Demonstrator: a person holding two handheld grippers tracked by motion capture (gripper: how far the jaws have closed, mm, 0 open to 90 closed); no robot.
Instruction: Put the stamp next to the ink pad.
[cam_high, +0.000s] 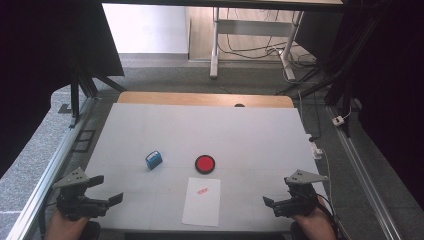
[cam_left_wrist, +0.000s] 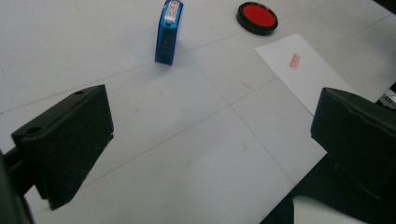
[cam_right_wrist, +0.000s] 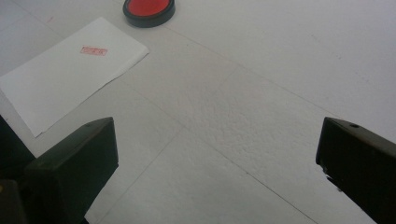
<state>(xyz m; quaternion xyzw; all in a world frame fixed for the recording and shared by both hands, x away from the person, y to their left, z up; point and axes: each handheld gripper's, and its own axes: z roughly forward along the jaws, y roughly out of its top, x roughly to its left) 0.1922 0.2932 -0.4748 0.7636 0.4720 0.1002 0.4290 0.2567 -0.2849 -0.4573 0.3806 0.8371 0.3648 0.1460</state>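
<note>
A blue stamp (cam_high: 154, 159) (cam_left_wrist: 168, 31) lies on its side on the white table (cam_high: 250, 135), left of centre. To its right sits a round red ink pad (cam_high: 205, 163) (cam_left_wrist: 257, 17) (cam_right_wrist: 149, 10) in a black rim. A white sheet of paper (cam_high: 202, 201) (cam_left_wrist: 308, 70) (cam_right_wrist: 65, 70) with a small red stamp mark lies near the front edge. My left gripper (cam_high: 109, 190) (cam_left_wrist: 212, 140) rests open at the front left corner, nothing between its jaws. My right gripper (cam_high: 277, 192) (cam_right_wrist: 217, 158) rests open at the front right, also holding nothing.
A wooden strip (cam_high: 205, 99) borders the table's far edge. Metal rails (cam_high: 55, 160) run along both sides. Beyond the table stand table legs and loose cables (cam_high: 250, 50) on the floor.
</note>
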